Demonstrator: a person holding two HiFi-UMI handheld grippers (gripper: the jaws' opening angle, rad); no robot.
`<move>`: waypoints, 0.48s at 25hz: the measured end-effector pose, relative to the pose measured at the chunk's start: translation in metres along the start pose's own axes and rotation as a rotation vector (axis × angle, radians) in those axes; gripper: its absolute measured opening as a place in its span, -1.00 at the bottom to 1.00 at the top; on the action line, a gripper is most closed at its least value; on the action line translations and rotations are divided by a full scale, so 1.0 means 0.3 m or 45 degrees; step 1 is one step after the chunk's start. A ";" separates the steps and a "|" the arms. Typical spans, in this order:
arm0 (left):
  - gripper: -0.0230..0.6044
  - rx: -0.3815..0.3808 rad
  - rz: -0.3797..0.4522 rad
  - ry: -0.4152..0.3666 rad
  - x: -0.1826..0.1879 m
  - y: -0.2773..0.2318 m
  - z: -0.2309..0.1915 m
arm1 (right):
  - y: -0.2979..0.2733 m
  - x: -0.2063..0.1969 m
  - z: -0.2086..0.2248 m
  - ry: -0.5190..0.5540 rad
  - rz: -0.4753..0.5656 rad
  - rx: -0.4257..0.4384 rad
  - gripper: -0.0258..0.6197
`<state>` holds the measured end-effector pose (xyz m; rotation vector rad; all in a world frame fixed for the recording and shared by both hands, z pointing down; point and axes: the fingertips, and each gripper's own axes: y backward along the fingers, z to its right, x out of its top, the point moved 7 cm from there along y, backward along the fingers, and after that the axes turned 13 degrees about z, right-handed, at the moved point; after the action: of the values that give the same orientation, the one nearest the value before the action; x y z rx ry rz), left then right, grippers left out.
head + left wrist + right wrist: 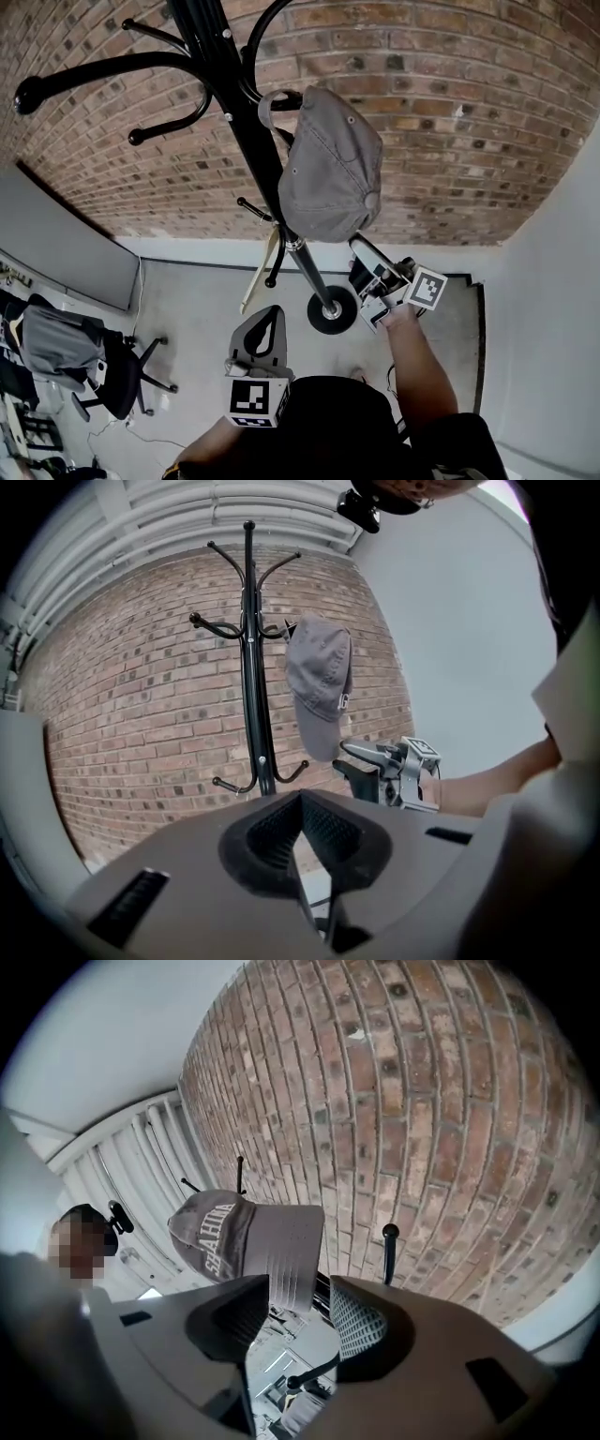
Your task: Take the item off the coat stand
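Brick wall point(450, 112) backs the coat stand point(246, 122). Only the right gripper view shows lettering on the cap point(211, 1232), its brim between the wide-open right tongs point(300, 1312). The left tongs point(302, 803) are closed and empty.

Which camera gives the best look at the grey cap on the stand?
Head view: the cap hangs large and whole on the coat stand. Left gripper view shows the cap whole but smaller; right gripper view, its brim and lettering.
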<state>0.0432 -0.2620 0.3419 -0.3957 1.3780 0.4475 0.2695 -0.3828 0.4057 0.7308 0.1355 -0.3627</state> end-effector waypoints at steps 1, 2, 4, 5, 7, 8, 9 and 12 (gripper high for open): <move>-0.85 0.006 -0.006 0.001 -0.004 -0.001 0.000 | -0.006 0.002 0.004 -0.004 0.007 0.020 -0.35; -0.85 0.015 -0.014 -0.001 -0.007 -0.001 -0.002 | -0.012 0.005 0.007 -0.009 0.016 0.039 -0.35; -0.85 0.030 -0.025 -0.004 -0.009 0.003 -0.004 | -0.028 0.015 0.008 -0.019 0.039 0.083 -0.35; -0.85 0.036 -0.027 -0.004 -0.008 0.005 -0.002 | -0.036 0.021 0.007 -0.024 0.049 0.108 -0.35; -0.85 0.039 -0.036 -0.004 -0.008 0.009 0.004 | -0.049 0.030 0.002 -0.031 0.063 0.152 -0.35; -0.85 0.038 -0.041 -0.005 -0.008 0.010 0.009 | -0.053 0.033 -0.002 -0.031 0.068 0.169 -0.36; -0.85 0.035 -0.044 -0.007 -0.008 0.010 0.013 | -0.054 0.035 -0.007 -0.032 0.072 0.186 -0.36; -0.85 0.022 -0.043 -0.011 -0.013 0.015 0.023 | -0.030 0.028 -0.033 -0.054 0.069 0.273 -0.36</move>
<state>0.0462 -0.2547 0.3467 -0.4020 1.3638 0.4087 0.2740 -0.3848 0.3908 0.9359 0.0367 -0.3440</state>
